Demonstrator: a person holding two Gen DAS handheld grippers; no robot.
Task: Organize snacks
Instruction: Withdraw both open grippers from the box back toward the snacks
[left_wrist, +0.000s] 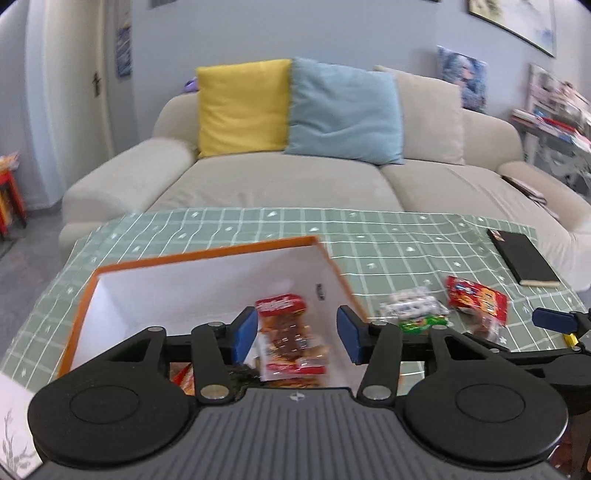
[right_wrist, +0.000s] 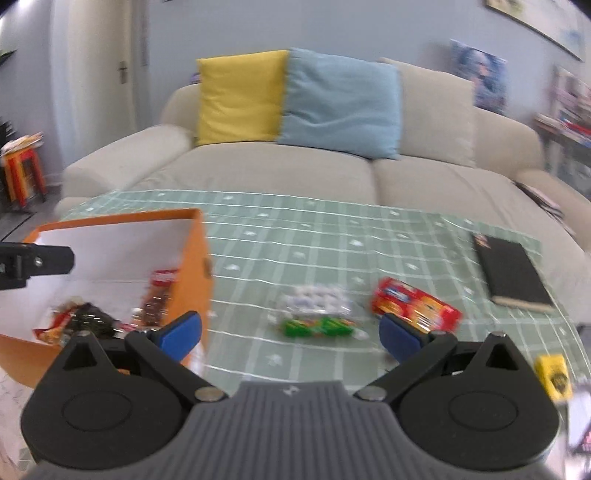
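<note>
We see the snacks in two lots — some inside the orange box (left_wrist: 207, 254), some loose on the green checked tablecloth (left_wrist: 406, 236); in the box a red-and-brown packet (left_wrist: 288, 332) stands against the white right wall, with a darker packet (right_wrist: 88, 314) and an orange-red one (right_wrist: 51, 332) lying on its floor. Just right of the box lie a clear packet of white sweets (right_wrist: 317, 299), a green packet (right_wrist: 317, 326) touching its near edge, and a red biscuit pack (right_wrist: 417, 306) beside them. Our left gripper (left_wrist: 297, 334) hangs over the box with its blue pads apart and nothing pressed between them; our right gripper (right_wrist: 291, 332) hovers over the cloth, jaws wide, nothing gripped. Farther right sit a black notebook (left_wrist: 521, 258) and a small yellow box (right_wrist: 554, 376); behind the table stands a beige sofa (left_wrist: 280, 184).
</note>
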